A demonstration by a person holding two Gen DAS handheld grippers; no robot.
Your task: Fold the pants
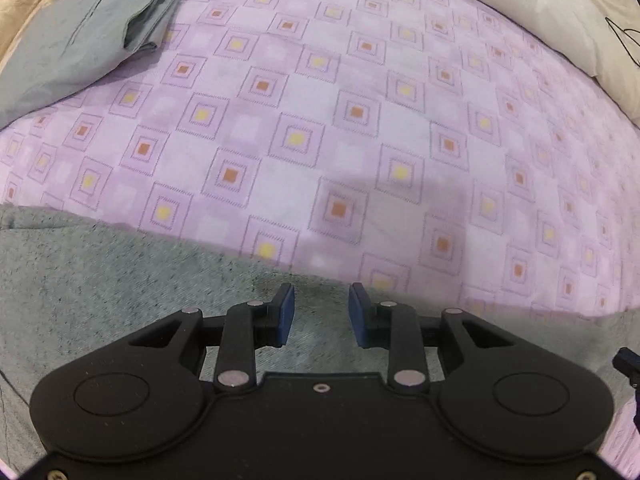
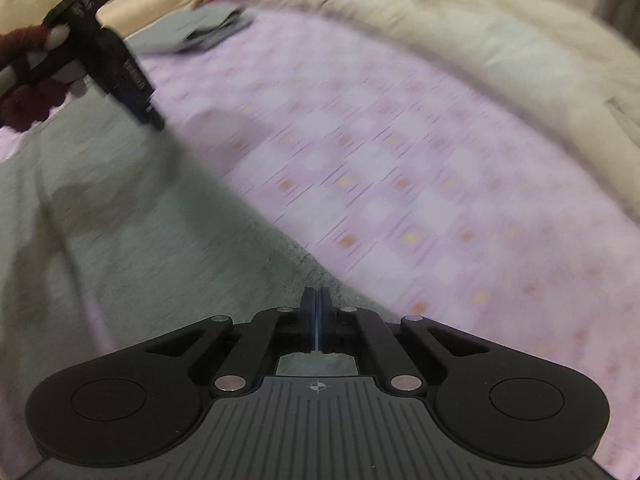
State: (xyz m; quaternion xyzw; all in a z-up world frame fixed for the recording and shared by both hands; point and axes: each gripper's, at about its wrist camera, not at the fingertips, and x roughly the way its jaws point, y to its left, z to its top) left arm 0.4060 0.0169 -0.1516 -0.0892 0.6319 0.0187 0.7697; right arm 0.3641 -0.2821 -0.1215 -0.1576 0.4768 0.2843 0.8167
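Observation:
Grey pants [image 1: 120,280] lie flat on a purple checked bedsheet [image 1: 360,120]. My left gripper [image 1: 321,314] is open over the pants' far edge, with nothing between its blue pads. In the right wrist view the pants [image 2: 140,240] fill the lower left, and my right gripper [image 2: 316,316] has its jaws together at the cloth's edge; whether cloth is pinched between them does not show. The left gripper [image 2: 154,118] shows there at upper left, tips down on the pants. The right wrist view is blurred.
A folded grey garment [image 1: 92,40] lies at the far left of the bed, also in the right wrist view [image 2: 200,30]. A cream blanket [image 1: 540,12] runs along the far right side. A beige cushion [image 1: 24,0] sits at the far left corner.

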